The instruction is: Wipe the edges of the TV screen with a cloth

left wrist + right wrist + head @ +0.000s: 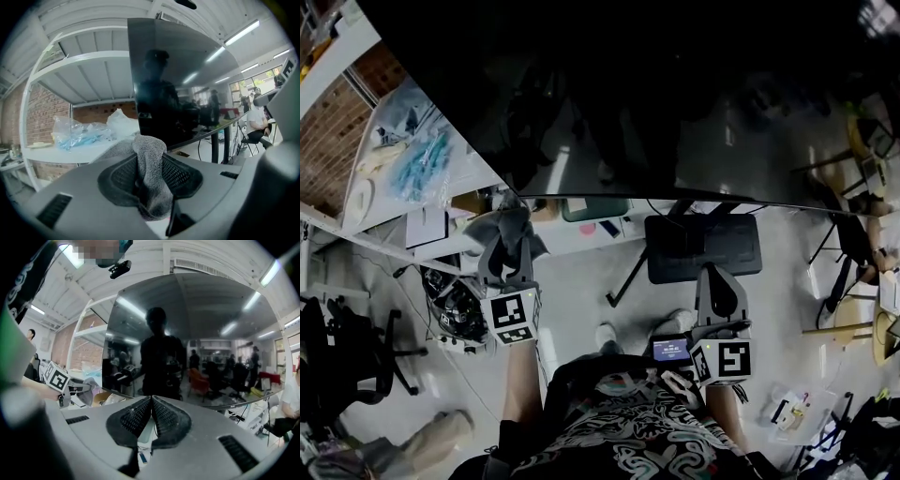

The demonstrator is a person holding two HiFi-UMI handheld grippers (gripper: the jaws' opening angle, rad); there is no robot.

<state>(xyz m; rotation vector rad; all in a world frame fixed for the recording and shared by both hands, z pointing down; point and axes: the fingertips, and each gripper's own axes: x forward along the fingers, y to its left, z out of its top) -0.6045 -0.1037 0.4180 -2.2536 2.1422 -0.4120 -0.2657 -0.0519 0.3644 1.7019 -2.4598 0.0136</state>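
Observation:
The TV screen point(675, 94) is a big dark glossy panel that fills the top of the head view. Its lower left corner sits just above my left gripper point(510, 246). That gripper is shut on a grey cloth point(502, 223), which bunches out past the jaws close under that corner. In the left gripper view the cloth point(149, 146) stands pinched between the black pads, with the screen point(178, 79) just beyond it. My right gripper point(719, 279) hangs below the screen's bottom edge with nothing in it. Its pads point(164, 416) meet tip to tip in front of the screen point(187, 333).
A white shelf point(370, 202) with plastic bags point(417, 159) stands left of the screen. A black stand base point(705, 247) and cables lie under the screen. An office chair point(347, 347) is at the far left, and more chairs point(853, 253) at the right.

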